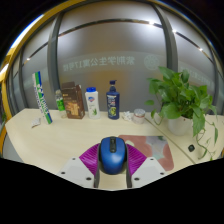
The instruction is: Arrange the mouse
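Note:
A blue computer mouse (pixel 112 153) with a dark scroll wheel sits between my two fingers, its nose pointing away from me. Both magenta pads (pixel 88 158) press against its sides. My gripper (pixel 112 165) is shut on the mouse and holds it over the near part of the pale wooden table (pixel 60 140).
At the back left of the table stand a green-and-white tube (pixel 41 98), a brown packet (pixel 72 102), a white bottle (pixel 92 101) and a blue bottle (pixel 113 102). A leafy potted plant (pixel 180 100) stands at the right. A frosted glass wall rises behind.

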A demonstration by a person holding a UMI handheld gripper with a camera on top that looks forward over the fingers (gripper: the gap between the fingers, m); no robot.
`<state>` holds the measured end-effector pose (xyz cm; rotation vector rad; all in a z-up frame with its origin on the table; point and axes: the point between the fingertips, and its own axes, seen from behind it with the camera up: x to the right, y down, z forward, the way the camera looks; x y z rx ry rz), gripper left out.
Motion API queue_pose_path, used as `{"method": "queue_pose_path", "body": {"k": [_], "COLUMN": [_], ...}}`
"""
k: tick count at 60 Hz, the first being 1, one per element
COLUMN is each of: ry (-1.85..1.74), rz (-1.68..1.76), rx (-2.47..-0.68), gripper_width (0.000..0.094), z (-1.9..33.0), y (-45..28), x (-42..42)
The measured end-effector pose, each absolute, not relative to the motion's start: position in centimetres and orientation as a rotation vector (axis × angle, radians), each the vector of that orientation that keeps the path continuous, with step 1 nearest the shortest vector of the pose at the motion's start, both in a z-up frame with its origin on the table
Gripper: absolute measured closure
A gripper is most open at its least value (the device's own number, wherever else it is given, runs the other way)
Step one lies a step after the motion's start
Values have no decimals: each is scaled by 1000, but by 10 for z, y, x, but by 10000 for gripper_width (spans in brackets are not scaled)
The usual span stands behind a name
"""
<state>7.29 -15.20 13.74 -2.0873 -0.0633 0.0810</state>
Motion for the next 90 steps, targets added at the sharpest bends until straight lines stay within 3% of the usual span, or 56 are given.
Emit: {"method": "queue_pose_path", "body": {"k": [4,9,22,33,35,38,40,42,73,90], "ry": [-43,-8,73,61,58,52,49,48,96,78], "rz": [47,-3,-75,-66,-70,-80,-83,-87,-186,-225], "rx": [-2052,-2069,-2225,-2289,-2292,-2305,-2310,-2311,-2221,-2184], "gripper_width": [570,571,562,416,353,175,63,101,86,80], "z": [149,134,31,-1,-2,-2,1,6,178,227], "y": [-118,-80,-45,-49,-51,-56,-60,-64,-245,-358], "x": [102,141,204,205,205,203,201,199,121,75]}}
